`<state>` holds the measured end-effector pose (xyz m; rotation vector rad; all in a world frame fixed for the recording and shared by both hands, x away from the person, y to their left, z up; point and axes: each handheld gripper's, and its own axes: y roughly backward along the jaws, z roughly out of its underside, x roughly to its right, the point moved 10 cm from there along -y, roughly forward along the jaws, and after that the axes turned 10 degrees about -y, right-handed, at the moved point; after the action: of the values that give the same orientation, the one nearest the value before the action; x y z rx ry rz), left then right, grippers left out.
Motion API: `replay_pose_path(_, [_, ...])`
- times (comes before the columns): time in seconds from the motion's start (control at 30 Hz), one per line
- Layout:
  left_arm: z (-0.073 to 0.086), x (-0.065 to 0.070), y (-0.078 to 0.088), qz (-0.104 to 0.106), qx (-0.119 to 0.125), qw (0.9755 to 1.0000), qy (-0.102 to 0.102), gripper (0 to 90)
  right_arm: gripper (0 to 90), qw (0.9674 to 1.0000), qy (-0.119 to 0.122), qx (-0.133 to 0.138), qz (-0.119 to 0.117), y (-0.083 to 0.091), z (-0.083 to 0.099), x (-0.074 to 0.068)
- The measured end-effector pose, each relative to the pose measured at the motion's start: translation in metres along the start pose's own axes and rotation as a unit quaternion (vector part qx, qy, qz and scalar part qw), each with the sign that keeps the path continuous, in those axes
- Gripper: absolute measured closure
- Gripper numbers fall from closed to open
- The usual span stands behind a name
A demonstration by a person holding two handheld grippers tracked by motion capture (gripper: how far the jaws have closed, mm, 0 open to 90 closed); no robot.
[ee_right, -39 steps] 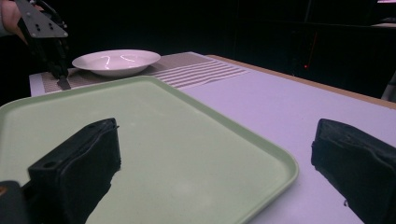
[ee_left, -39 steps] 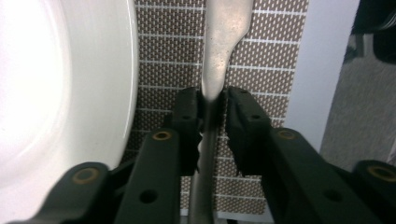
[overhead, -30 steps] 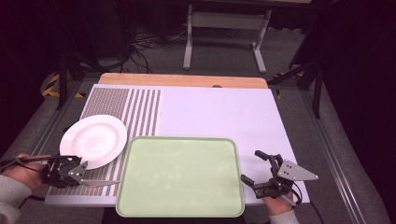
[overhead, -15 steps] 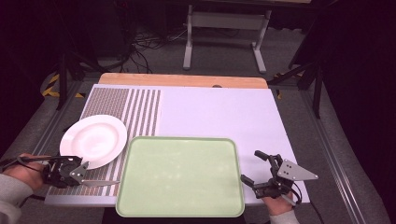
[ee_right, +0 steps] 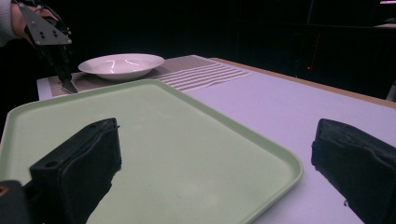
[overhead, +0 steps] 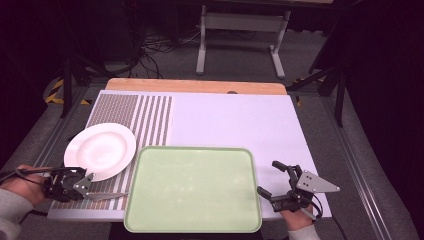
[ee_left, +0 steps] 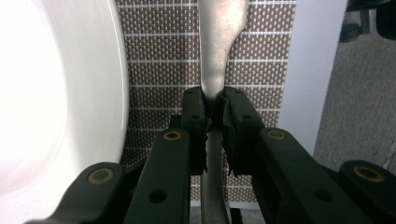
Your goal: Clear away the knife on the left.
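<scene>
My left gripper (overhead: 85,187) (ee_left: 214,100) is shut on the handle of a silver metal utensil (overhead: 107,196) (ee_left: 219,42), which lies on the brown woven placemat (overhead: 150,115) at the table's front left. A white plate (overhead: 100,150) (ee_left: 56,93) sits just beyond and touches nothing I hold. A pale green tray (overhead: 192,187) (ee_right: 163,140) lies empty at the front centre. At its right front corner my right gripper (overhead: 268,177) (ee_right: 217,128) is open, one jaw over the tray and the other over the white table. The right gripper view shows the plate (ee_right: 120,65) and left gripper (ee_right: 63,60) far off.
The white tabletop (overhead: 235,122) stretches behind and right of the tray, with a wooden strip (overhead: 195,86) along its far edge. A metal stand (overhead: 240,30) and cables are on the floor beyond the table.
</scene>
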<state>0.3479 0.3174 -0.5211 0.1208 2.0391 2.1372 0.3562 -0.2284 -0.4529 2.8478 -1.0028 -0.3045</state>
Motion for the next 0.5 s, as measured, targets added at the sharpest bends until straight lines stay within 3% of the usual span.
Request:
replay_pose_path(0.3, [-0.004,0.003,0.020,-0.008,0.022,0.9991,0.034,80.3,1.9,1.0000,0.000,-0.002,0.001,-0.002,0.000,0.000])
replay_pose_path(0.5, [-0.012,0.002,0.035,-0.013,0.045,0.9965,0.069,80.3,1.9,1.0000,-0.002,-0.003,0.001,-0.002,0.001,0.001])
